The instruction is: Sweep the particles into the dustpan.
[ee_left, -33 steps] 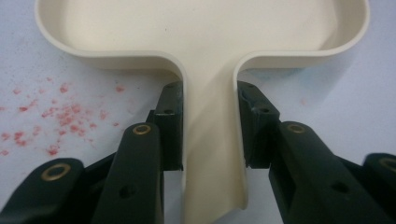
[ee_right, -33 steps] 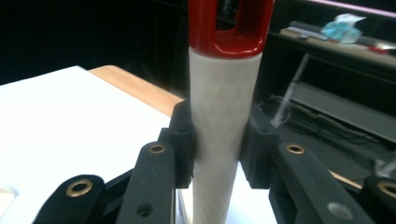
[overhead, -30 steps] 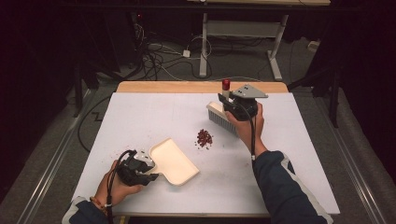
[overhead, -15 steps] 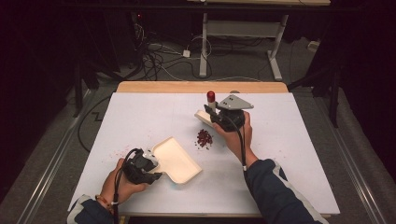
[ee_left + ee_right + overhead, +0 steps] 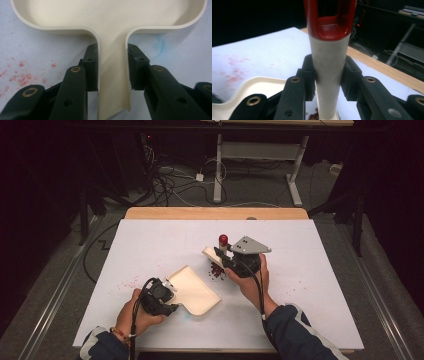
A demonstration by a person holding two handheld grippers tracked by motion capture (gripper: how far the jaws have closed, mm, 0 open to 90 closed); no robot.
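Overhead, left gripper (image 5: 167,295) holds the cream dustpan (image 5: 196,290) flat on the white table (image 5: 310,270); right gripper (image 5: 225,257) holds a brush (image 5: 220,249) over red crumbs (image 5: 216,269) just beside the pan. Left gripper view: jaws clamped on the dustpan's handle (image 5: 113,82). Right gripper view: jaws clamped on the brush's white handle (image 5: 328,75), red tip (image 5: 329,22) up.

High view: fixed above the near edge, facing forward and down on the whole white tabletop (image 5: 310,250). Each gripper view sits close, looking along its own jaws. All three share the cream dustpan (image 5: 196,290) (image 5: 107,15) (image 5: 259,86).
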